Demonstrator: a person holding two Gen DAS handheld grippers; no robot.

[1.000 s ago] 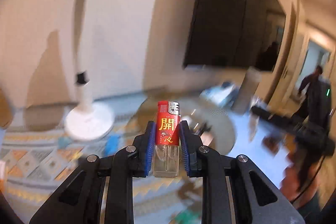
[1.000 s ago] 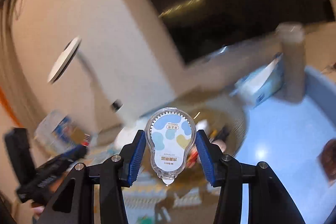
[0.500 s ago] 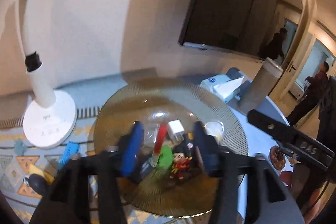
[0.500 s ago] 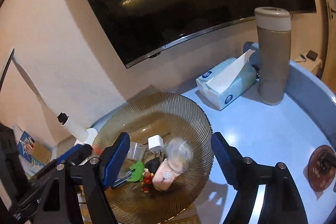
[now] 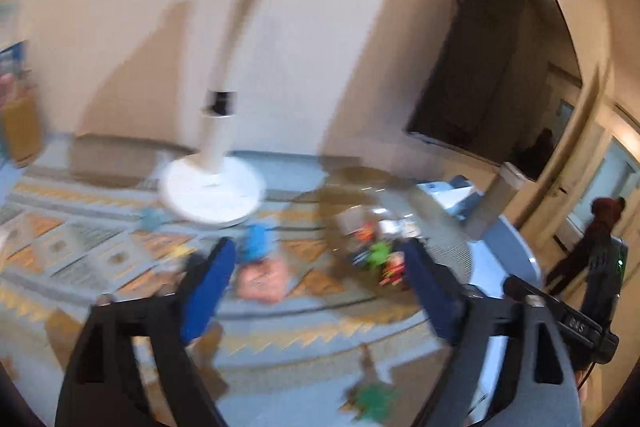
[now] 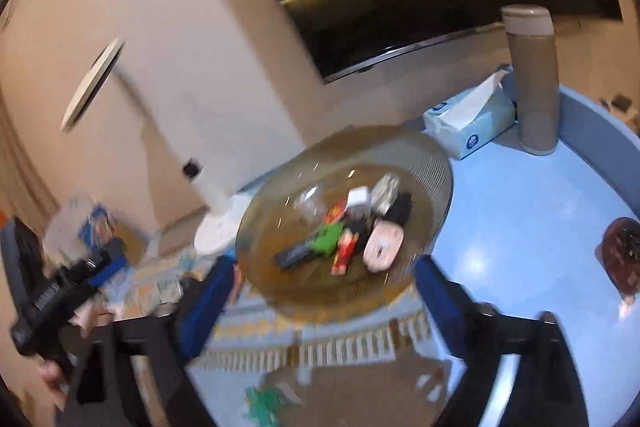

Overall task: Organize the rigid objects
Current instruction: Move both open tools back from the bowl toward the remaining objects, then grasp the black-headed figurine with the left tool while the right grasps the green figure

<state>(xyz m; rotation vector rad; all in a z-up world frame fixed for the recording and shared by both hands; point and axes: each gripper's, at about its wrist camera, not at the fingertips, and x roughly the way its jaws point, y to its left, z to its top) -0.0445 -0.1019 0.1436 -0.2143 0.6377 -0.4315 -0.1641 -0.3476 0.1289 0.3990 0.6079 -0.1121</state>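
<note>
A ribbed amber glass bowl point(image 6: 436, 163) sits on the light blue table and holds several small things: the red lighter point(image 6: 335, 211), the correction tape point(image 6: 385, 190), a white charger cube point(image 6: 357, 200), a green toy point(image 6: 326, 238), a red figure point(image 6: 345, 251), a pink case point(image 6: 382, 245) and a black bar point(image 6: 294, 255). My right gripper point(image 6: 320, 301) is open and empty, pulled back in front of the bowl. My left gripper point(image 5: 318, 281) is open and empty, left of the blurred bowl point(image 5: 448, 247).
A tissue pack point(image 6: 468, 125) and a tall brown tumbler point(image 6: 534, 83) stand behind the bowl. A brown coaster point(image 6: 622, 251) lies at the table's right. A white floor lamp base point(image 5: 212, 193) and scattered toys sit on the patterned rug point(image 5: 80, 251). A person stands at far right.
Both grippers opened and dropped their loads, the lighter and the correction tape, into the bowl. Both have since pulled back from it, open and empty.
</note>
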